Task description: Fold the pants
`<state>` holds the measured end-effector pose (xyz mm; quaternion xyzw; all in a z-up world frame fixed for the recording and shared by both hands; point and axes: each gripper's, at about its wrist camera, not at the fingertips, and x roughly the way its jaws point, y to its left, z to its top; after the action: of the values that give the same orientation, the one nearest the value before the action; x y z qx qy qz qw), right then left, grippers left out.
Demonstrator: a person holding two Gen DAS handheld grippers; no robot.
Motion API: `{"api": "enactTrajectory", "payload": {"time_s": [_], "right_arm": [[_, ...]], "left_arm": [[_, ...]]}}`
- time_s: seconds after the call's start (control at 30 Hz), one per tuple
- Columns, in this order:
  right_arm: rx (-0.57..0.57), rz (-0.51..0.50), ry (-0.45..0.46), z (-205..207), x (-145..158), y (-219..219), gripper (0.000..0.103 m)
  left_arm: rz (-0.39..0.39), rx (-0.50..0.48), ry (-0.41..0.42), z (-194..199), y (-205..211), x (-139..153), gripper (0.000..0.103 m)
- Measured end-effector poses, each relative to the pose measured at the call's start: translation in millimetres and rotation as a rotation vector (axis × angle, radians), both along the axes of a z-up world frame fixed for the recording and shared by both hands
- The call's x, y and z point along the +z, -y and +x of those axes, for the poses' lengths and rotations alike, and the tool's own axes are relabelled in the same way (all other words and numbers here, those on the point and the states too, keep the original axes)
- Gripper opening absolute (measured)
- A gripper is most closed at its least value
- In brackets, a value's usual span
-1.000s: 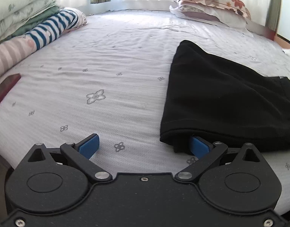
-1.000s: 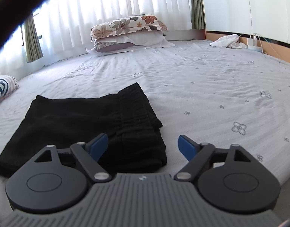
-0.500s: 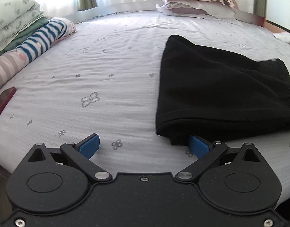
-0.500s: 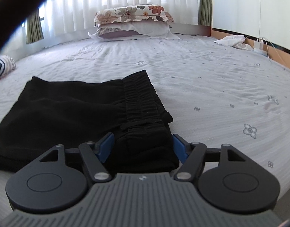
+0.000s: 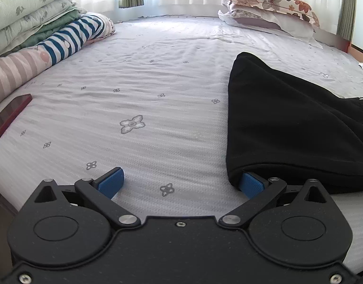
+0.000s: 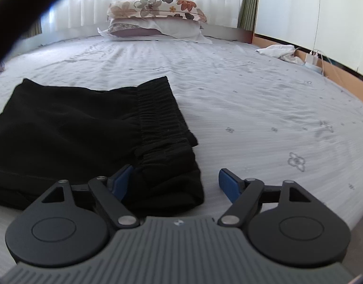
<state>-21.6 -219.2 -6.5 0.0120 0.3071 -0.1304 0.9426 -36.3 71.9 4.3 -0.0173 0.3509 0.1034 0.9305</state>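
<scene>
Black pants (image 5: pixel 295 127) lie folded flat on the white flowered bed sheet (image 5: pixel 157 75). My left gripper (image 5: pixel 181 182) stands open at their near left corner. Its right pad (image 5: pixel 250 184) is tucked against the fold's edge and its left pad rests on bare sheet. In the right wrist view the pants (image 6: pixel 70 130) show their gathered waistband (image 6: pixel 157 108) on the right side. My right gripper (image 6: pixel 175 182) straddles the near waistband corner with its jaws opening. The cloth lies between the pads, the left pad is at the cloth, and the right pad (image 6: pixel 227 184) stands clear of it.
Folded quilts (image 5: pixel 27 11) and a striped cloth (image 5: pixel 70 37) are piled at the bed's left side. Stacked pillows (image 6: pixel 155 16) sit at the head. A dark red flat object (image 5: pixel 8 116) lies at the left edge. A white cloth (image 6: pixel 276 49) and a charger (image 6: pixel 311 59) lie far right.
My right gripper moved in over the waistband corner, narrowed around it, then widened again. My left gripper stayed at the pants' corner while its view swung slightly.
</scene>
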Motion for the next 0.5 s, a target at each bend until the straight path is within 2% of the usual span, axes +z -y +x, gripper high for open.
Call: {"api": "enactTrajectory", "payload": {"time_s": [0.13,0.23,0.3,0.4,0.5], "right_arm": [[0.0,0.066,-0.002,0,0,10,0.089],[0.031,0.116,0.047,-10,6,13,0.088],[0.057,0.145,0.081,-20,10,13,0.088],[0.103,0.169,0.103,-33,15,7,0.089],[0.163,0.182,0.115,-44,19,-2,0.091]], "left_arm": [[-0.024,0.003,0.0,0,-4,-2,0.103],[-0.022,0.013,-0.003,-3,-3,0,0.101],[-0.016,0.003,-0.005,-7,2,5,0.094],[0.033,-0.037,0.018,-17,16,15,0.094],[0.036,-0.127,0.022,-24,35,25,0.097]]}}
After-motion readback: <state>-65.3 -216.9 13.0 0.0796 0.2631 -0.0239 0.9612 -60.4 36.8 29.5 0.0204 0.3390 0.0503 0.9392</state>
